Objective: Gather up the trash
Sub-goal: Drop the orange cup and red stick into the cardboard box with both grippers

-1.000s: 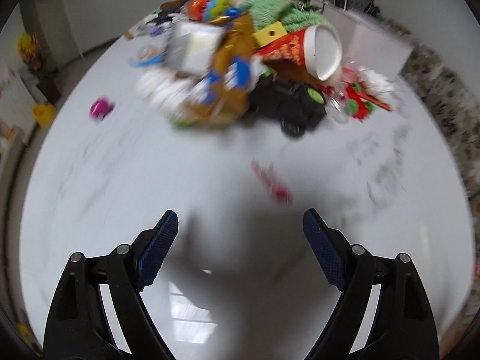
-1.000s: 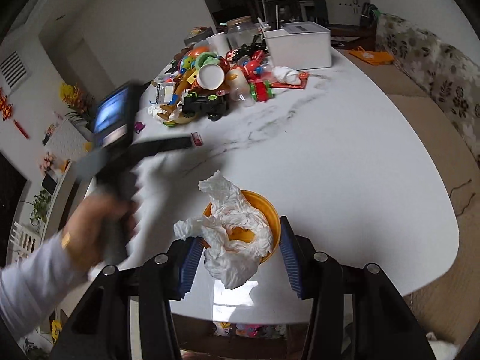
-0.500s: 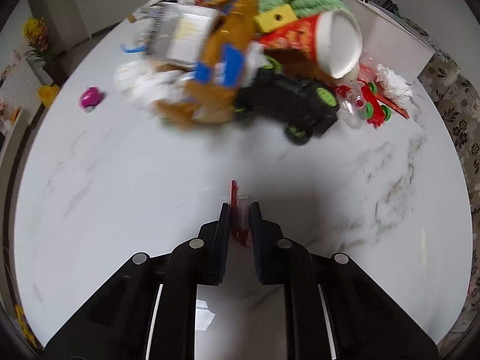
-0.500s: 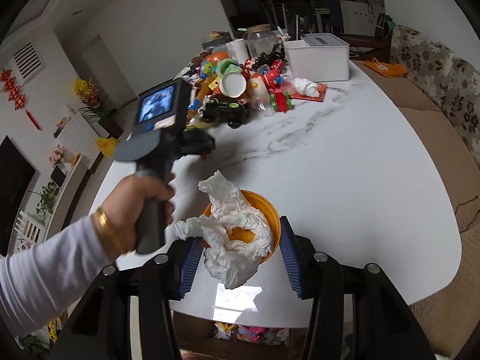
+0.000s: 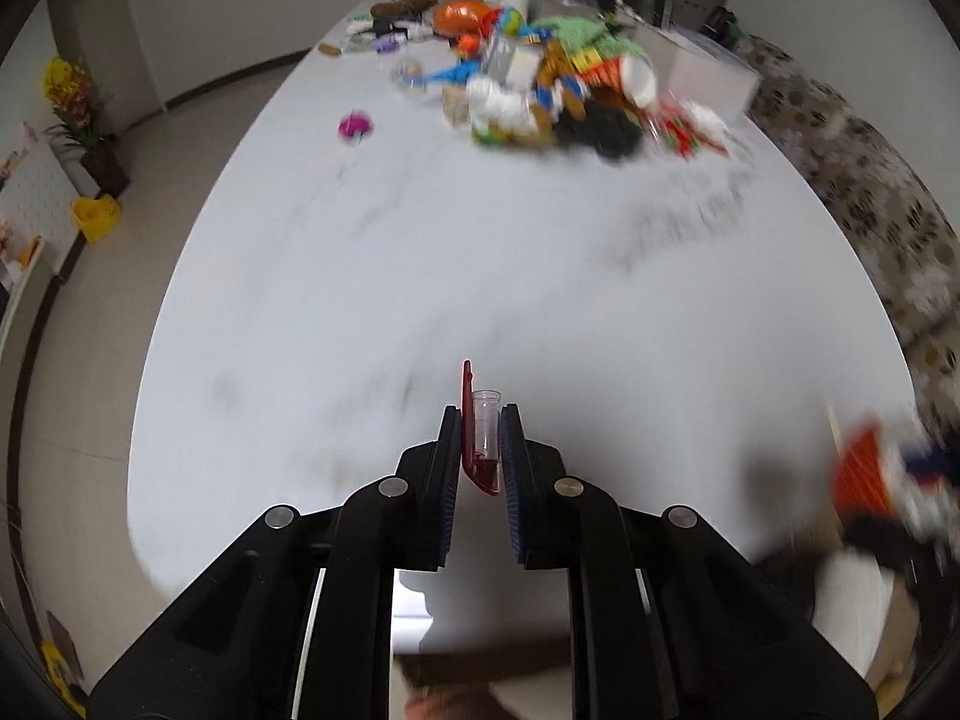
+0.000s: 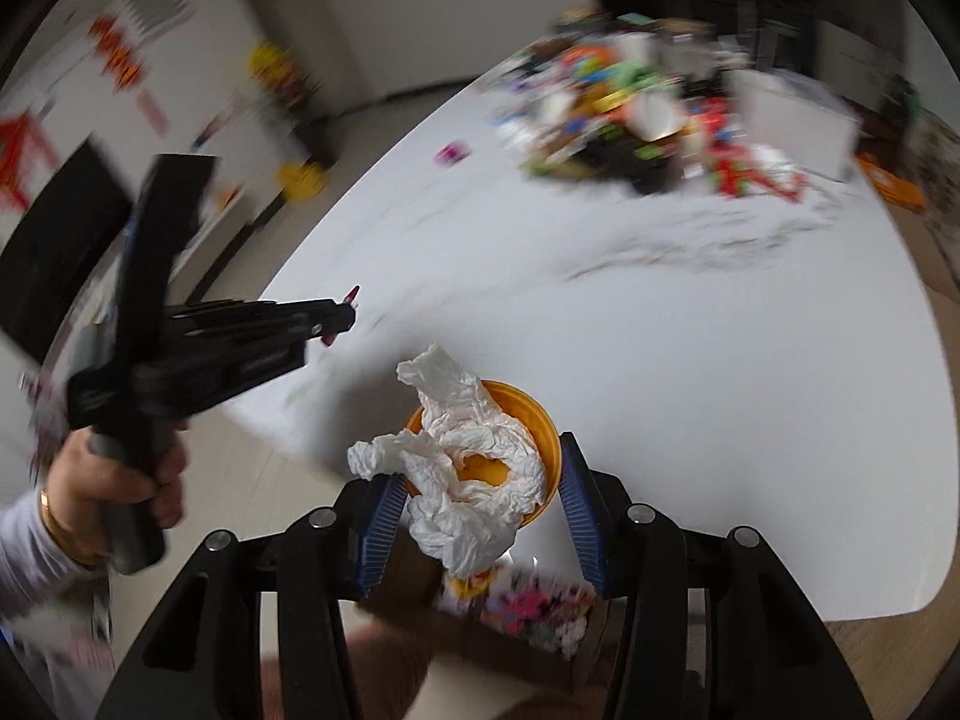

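My left gripper (image 5: 480, 420) is shut on a small red wrapper with a clear tube (image 5: 483, 438) and holds it above the white table (image 5: 420, 276). In the right wrist view the left gripper (image 6: 342, 318) shows at the left, with the red wrapper (image 6: 351, 295) sticking out of its tip. My right gripper (image 6: 474, 480) is shut on an orange cup (image 6: 534, 420) stuffed with crumpled white tissue (image 6: 462, 468), held above the table's near edge.
A pile of toys and clutter (image 5: 558, 90) lies at the far end of the table, with a white box (image 5: 702, 69) beside it. A small pink toy (image 5: 355, 126) lies apart at the left. A patterned sofa (image 5: 870, 192) runs along the right.
My left gripper closed on the red wrapper, lifted it and pulled back from the pile. My right gripper swung left with the cup still in it.
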The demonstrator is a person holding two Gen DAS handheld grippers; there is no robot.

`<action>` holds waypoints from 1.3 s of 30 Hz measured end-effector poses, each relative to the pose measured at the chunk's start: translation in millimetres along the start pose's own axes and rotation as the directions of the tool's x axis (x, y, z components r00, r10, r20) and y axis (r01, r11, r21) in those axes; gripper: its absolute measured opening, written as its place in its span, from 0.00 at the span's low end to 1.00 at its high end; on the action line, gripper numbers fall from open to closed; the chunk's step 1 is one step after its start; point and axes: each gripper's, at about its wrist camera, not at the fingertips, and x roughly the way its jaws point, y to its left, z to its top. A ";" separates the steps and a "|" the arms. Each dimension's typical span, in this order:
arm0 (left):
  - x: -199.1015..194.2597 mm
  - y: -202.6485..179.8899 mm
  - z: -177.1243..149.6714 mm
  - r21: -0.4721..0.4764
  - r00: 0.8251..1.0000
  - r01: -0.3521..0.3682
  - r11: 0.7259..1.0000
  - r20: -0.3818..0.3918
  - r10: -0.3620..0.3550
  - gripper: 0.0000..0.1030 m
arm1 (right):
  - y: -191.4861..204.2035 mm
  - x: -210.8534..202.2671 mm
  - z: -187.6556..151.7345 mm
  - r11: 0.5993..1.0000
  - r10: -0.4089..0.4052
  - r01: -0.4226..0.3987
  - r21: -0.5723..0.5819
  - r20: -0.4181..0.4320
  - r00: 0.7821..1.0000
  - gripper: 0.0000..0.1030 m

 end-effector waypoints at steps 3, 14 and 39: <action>-6.3 9.1 -51.9 -0.010 0.996 0.056 0.998 -0.074 -0.057 0.13 | 25.8 13.7 -23.6 0.995 0.036 -0.042 -0.094 -0.065 0.997 0.47; 126.9 25.3 -195.6 -0.152 0.910 0.118 0.981 -0.380 -0.168 0.13 | 31.1 154.5 -142.6 0.991 -0.057 0.007 -0.136 -0.373 0.926 0.48; 5.5 45.0 -131.0 -0.068 0.993 0.038 0.997 -0.109 -0.045 0.84 | 13.4 35.9 9.1 0.999 -0.001 0.003 -0.041 0.032 0.999 0.92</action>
